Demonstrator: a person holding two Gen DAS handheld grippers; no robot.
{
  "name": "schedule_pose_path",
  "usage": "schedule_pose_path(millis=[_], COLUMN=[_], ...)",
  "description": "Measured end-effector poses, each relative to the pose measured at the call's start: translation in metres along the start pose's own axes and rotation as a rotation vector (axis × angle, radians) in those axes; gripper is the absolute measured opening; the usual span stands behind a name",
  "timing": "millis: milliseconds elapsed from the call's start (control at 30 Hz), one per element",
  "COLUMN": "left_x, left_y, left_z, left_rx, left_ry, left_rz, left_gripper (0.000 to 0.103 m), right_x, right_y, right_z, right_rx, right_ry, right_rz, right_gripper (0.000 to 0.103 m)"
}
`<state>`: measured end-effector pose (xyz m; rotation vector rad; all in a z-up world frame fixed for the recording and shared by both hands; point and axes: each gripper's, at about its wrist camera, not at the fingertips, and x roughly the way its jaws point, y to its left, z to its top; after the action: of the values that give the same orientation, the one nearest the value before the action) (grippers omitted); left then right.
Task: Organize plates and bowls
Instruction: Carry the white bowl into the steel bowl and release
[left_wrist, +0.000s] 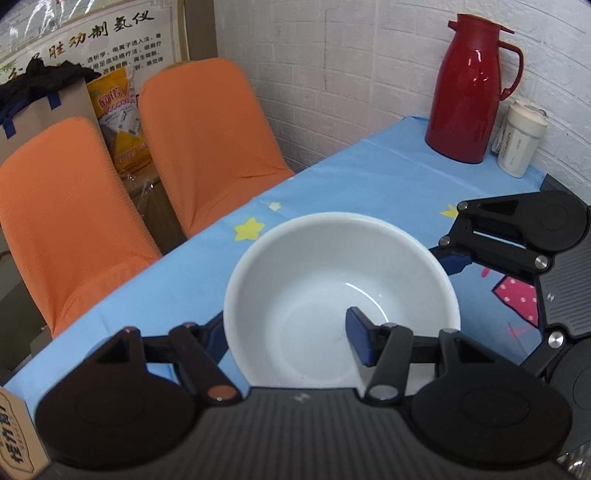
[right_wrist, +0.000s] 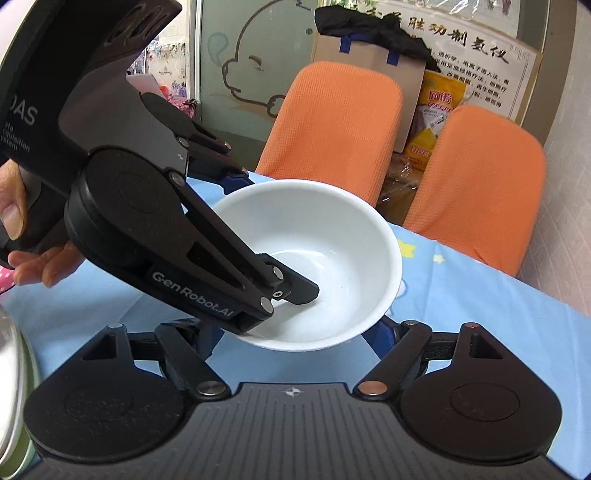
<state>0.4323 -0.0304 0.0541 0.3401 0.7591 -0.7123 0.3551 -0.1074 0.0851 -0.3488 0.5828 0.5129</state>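
I hold a white bowl (left_wrist: 341, 295) over the blue star-print tablecloth (left_wrist: 369, 177), above its edge nearest the two orange chairs (left_wrist: 207, 140). My left gripper (left_wrist: 291, 328) straddles the bowl's near wall: one blue-padded finger (left_wrist: 360, 341) sits inside the basin, the other passes outside and is mostly hidden behind the rim. The jaws stand only as far apart as the wall is thick, so I judge them clamped on it, though the outer contact itself is out of sight.

From the right wrist camera the bowl (right_wrist: 332, 236) looks tilted, its mouth tipped up and toward me; it seems lifted off the cloth, though I cannot be sure. My right gripper (right_wrist: 291, 332) waits just below the bowl's near edge, fingers spread wide to either side and holding nothing. Whether they touch the rim I cannot tell.

The bowl is round, with no long axis to line up; what matters is the rim. The left gripper is already on it, so the left hand (right_wrist: 26, 236) leads, and the right would have to close up from beneath to share the load.

A red thermos jug (left_wrist: 472, 88) and a white tumbler (left_wrist: 521, 142) stand at the far corner by the brick wall, well apart from the bowl.
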Motion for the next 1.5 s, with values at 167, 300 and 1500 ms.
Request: schedule_pose_path(millis=[167, 300, 1500], left_x=[-0.036, -0.059, -0.109], left_y=[-0.055, -0.106, -0.148], left_z=[-0.012, -0.034, -0.099], left_rx=[-0.012, -0.002, -0.084], left_ry=[0.0, 0.002, -0.029], left_rz=[-0.01, -0.015, 0.062], left_gripper=[0.056, 0.059, 0.076], right_x=[-0.053, -0.095, -0.184], right_y=[0.015, 0.036, 0.058], right_z=[-0.027, -0.058, -0.177], right_rx=[-0.017, -0.012, 0.176], right_ry=[-0.011, -0.004, -0.001], right_rz=[-0.028, -0.03, -0.063], right_gripper=[0.103, 0.103, 0.103])
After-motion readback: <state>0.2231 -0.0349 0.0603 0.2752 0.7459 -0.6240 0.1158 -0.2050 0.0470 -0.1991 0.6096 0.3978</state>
